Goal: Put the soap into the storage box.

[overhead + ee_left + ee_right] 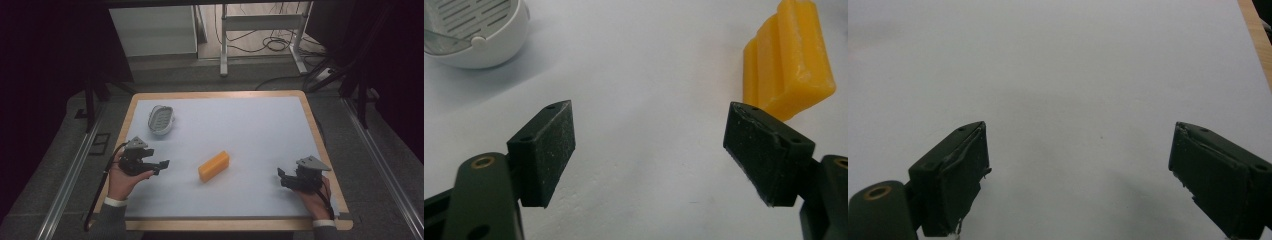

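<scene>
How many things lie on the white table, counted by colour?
Yellow: 1, the soap bar
White: 1, the soap dish
Total: 2

Looking along my right gripper (1078, 180), I see its two black, rubber-faced jaws standing wide apart with nothing between them. Beneath and ahead lies the pale grey-white matte table surface (1063, 75), bare where the jaws point. A strip of the light wooden table edge (1255, 37) runs down the upper right corner.
</scene>
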